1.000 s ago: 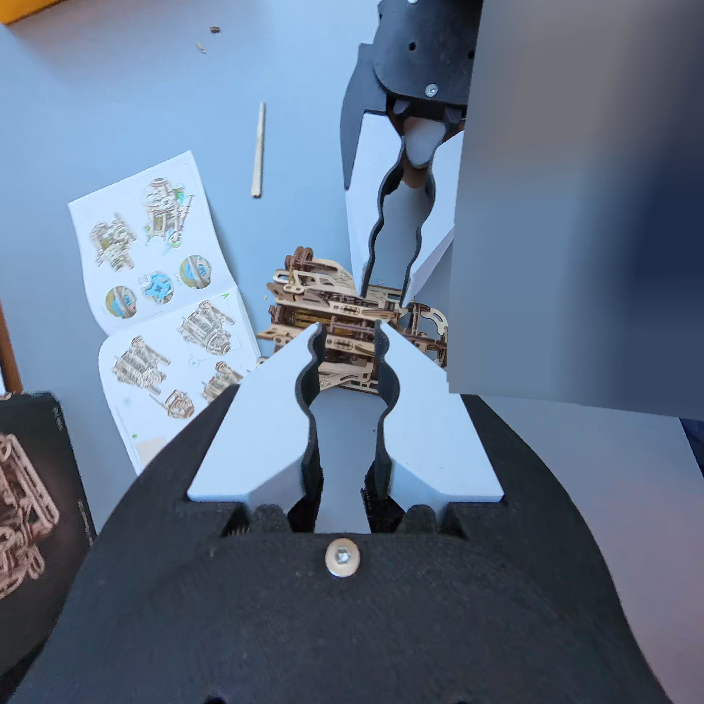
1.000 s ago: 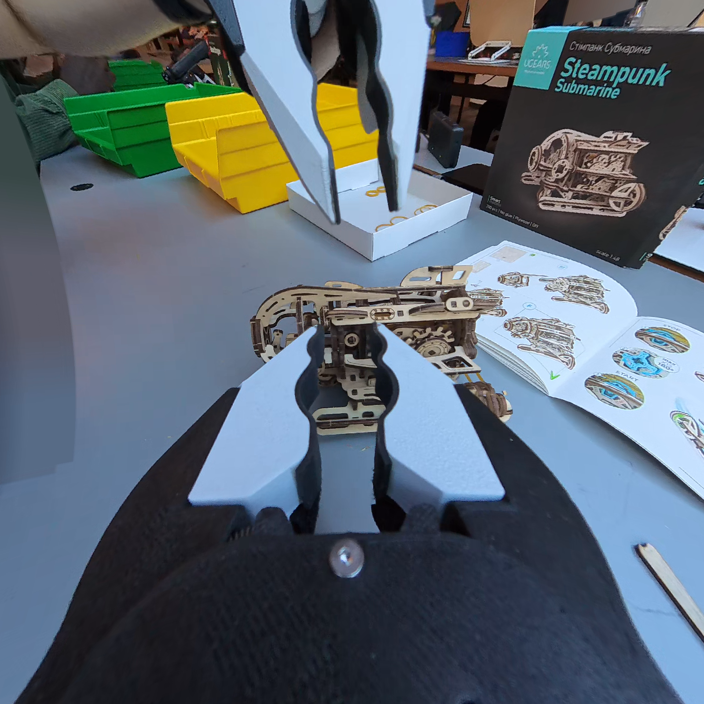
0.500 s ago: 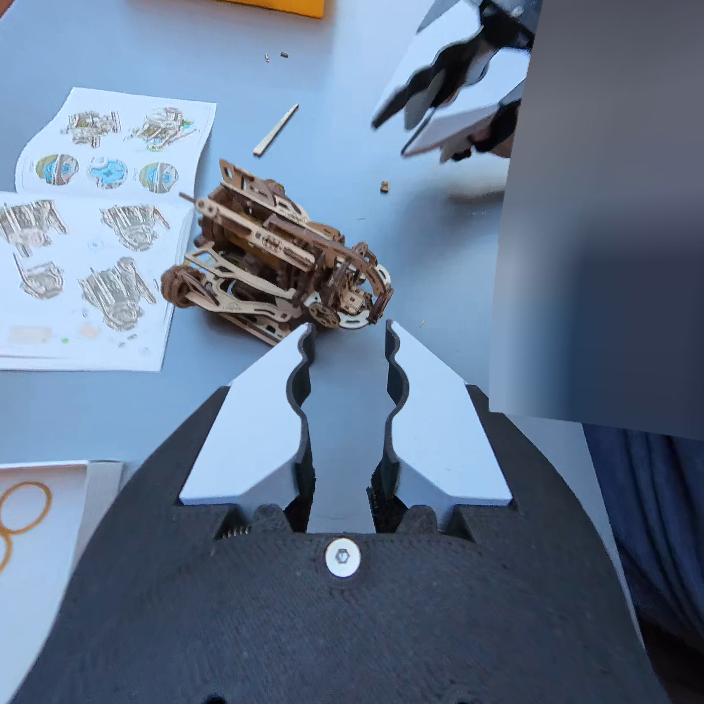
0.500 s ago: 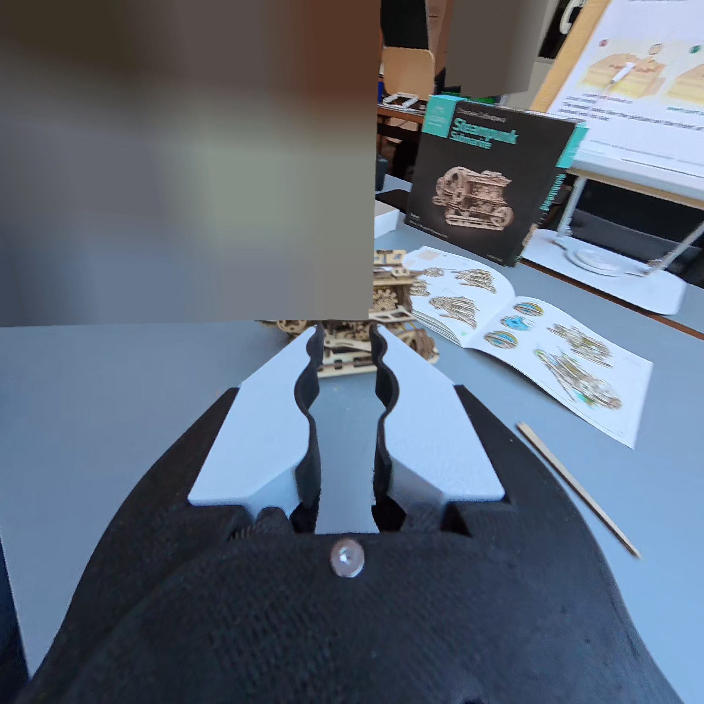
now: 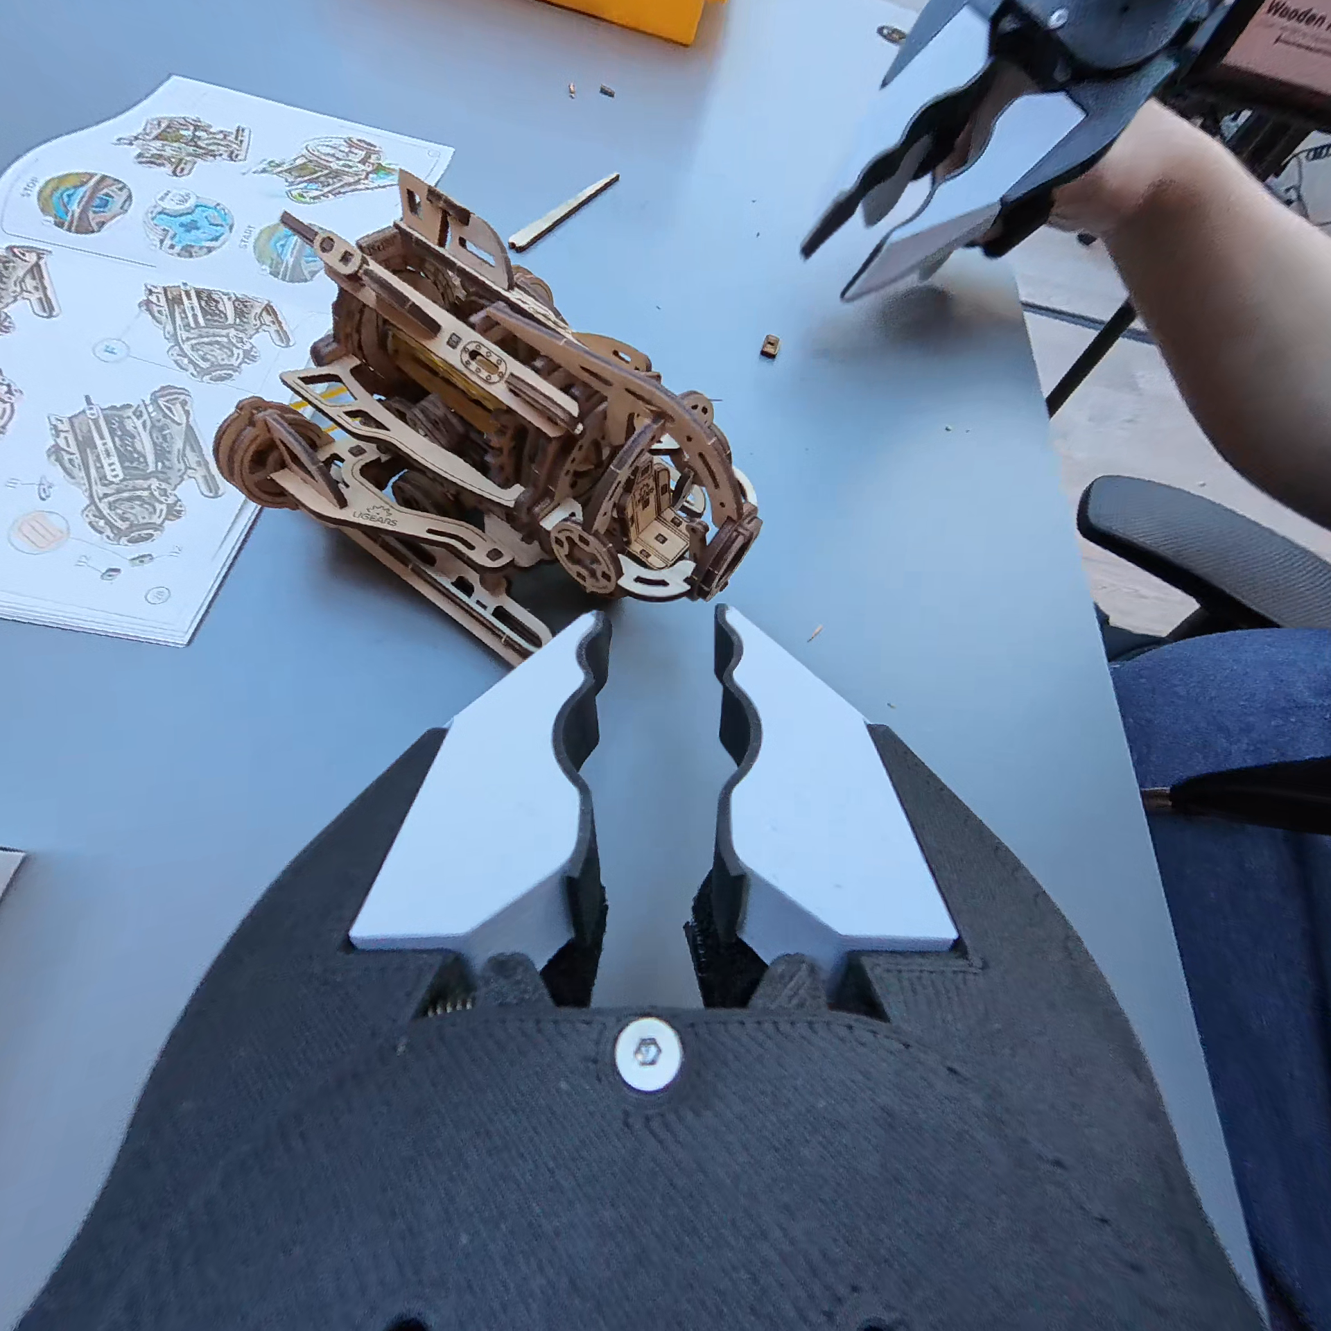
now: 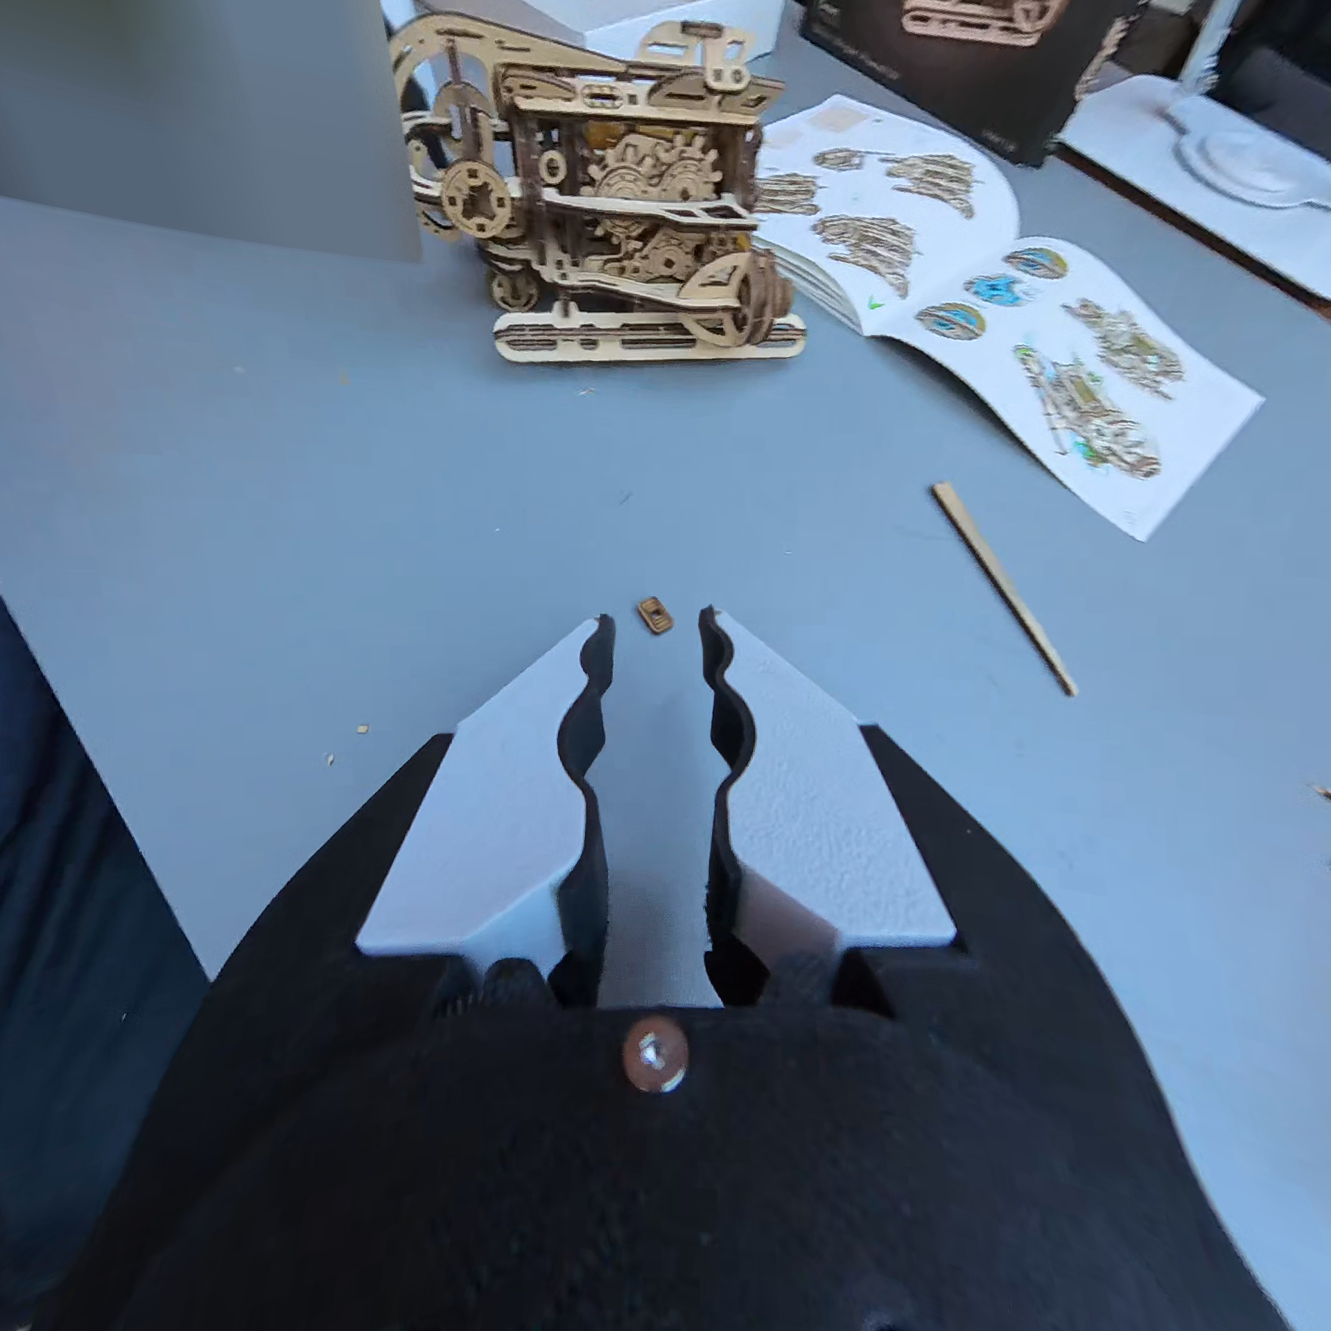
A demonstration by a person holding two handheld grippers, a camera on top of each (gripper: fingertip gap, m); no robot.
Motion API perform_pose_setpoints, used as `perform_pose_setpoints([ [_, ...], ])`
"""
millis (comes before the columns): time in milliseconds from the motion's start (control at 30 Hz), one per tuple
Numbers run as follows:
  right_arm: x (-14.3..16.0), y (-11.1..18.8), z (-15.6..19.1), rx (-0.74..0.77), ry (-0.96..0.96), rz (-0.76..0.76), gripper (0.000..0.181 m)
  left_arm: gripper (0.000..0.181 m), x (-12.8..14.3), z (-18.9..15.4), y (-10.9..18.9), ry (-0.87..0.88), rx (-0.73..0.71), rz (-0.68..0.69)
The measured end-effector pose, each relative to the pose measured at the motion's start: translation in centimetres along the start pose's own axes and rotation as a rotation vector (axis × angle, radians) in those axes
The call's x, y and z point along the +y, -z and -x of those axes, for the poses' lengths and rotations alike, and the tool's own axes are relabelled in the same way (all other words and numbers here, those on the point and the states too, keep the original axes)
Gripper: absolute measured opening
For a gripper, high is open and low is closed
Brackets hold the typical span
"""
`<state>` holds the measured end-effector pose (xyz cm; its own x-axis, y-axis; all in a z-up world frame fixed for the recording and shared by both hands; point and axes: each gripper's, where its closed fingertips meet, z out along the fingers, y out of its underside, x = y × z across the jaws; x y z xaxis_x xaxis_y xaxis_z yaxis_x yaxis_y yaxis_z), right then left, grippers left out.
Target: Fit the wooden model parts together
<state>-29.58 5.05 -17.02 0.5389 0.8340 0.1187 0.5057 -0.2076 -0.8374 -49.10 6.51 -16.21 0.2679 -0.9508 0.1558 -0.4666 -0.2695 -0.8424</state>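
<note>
A wooden model (image 5: 490, 439) with gears stands on the grey table (image 5: 900, 504), partly on an open instruction booklet (image 5: 108, 360). It also shows in the right wrist view (image 6: 612, 194). My left gripper (image 5: 662, 623) is open and empty, its tips just short of the model's rounded end. My right gripper (image 6: 655, 623) is open and empty, low over the table, with a tiny wooden piece (image 6: 655, 617) lying just ahead of its tips. That piece also shows in the left wrist view (image 5: 771, 347), near the right gripper (image 5: 835, 270).
A thin wooden stick (image 6: 1001, 583) lies right of the right gripper, beside the booklet (image 6: 1008, 302). A dark kit box (image 6: 972, 65) stands behind. A yellow bin (image 5: 626, 14) sits at the far edge. The table edge (image 5: 1066, 576) and an office chair (image 5: 1210, 554) are to the right. The gap from one gripper's tips to the other's is roughly 20 cm. The tiny wooden piece (image 6: 655, 617) lies around 4 cm away from my right fingertips. Look for it in the left wrist view (image 5: 769, 342) too.
Both grippers have pulled back from the model. The left one swung to its rounded end. The right one drew away and dropped low over the tiny wooden piece.
</note>
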Motion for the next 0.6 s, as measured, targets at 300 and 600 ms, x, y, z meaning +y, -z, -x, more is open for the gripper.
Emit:
perform_pose_setpoints([
  [300, 1.5, -3.4, 0.3, -0.164, 0.048, 0.127, 0.016, 0.028, 0.1, -0.3, 0.4, 0.075, 0.014, -0.026],
  [600, 1.1, -3.6, 0.8, -0.182, 0.038, 0.139, 0.007, 0.02, 1.7, -0.8, 3.4, 0.199, -0.033, -0.135],
])
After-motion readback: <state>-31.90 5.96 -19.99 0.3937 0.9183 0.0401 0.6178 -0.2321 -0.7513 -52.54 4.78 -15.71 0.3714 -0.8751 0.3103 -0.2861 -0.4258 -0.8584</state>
